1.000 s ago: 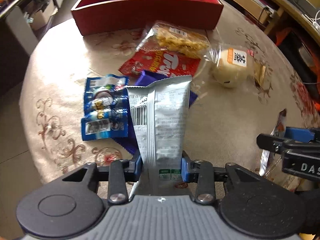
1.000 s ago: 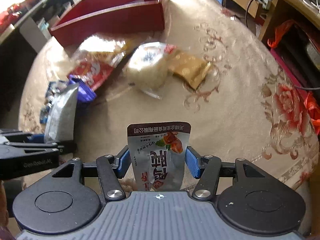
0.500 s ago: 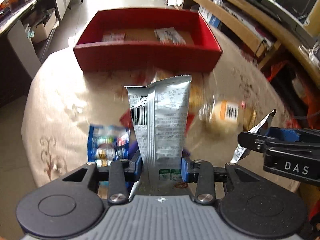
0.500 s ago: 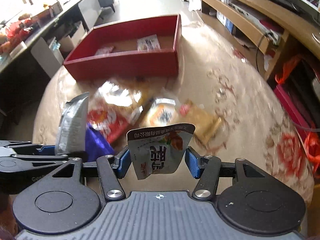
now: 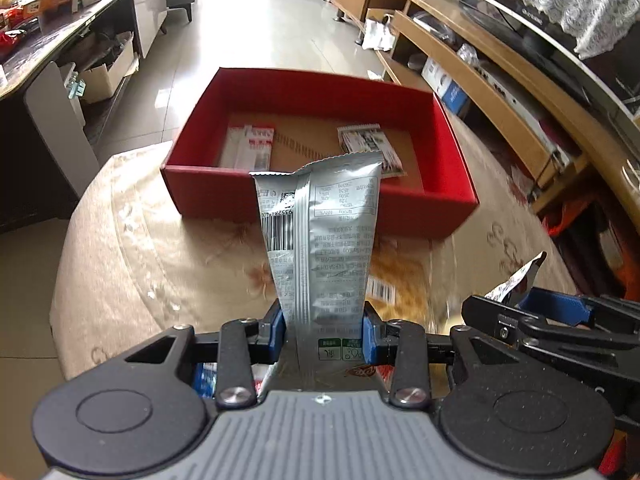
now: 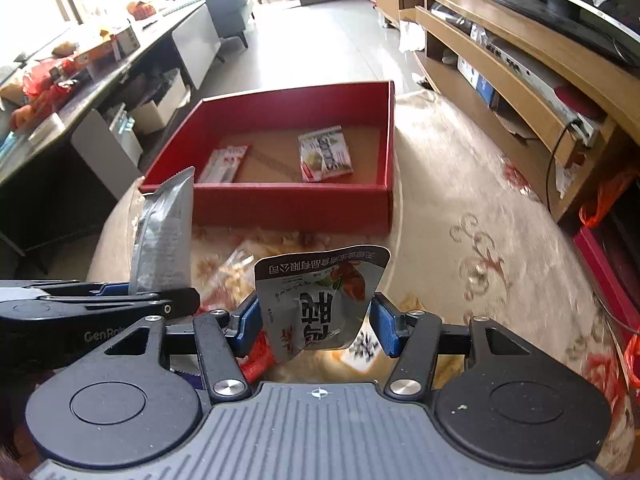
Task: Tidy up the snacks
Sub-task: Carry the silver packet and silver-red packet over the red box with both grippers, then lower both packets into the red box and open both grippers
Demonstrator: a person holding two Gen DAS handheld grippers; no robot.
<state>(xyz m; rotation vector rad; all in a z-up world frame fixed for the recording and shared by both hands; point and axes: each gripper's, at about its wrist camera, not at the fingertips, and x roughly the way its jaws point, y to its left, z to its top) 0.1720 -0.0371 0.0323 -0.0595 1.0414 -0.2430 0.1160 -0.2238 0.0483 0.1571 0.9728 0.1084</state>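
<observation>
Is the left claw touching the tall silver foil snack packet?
Touching. Left wrist view: left claw pads press both edges of the tall silver foil snack packet, no gap.

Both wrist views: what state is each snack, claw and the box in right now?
Left claw: shut on silver packet.
Silver packet: held upright above the table.
Right claw: shut on white pouch.
White pouch: held, tilted, above the table.
Red box: open-topped, on the table, two packets inside.
Loose snacks: lying on the table, blurred.
</observation>
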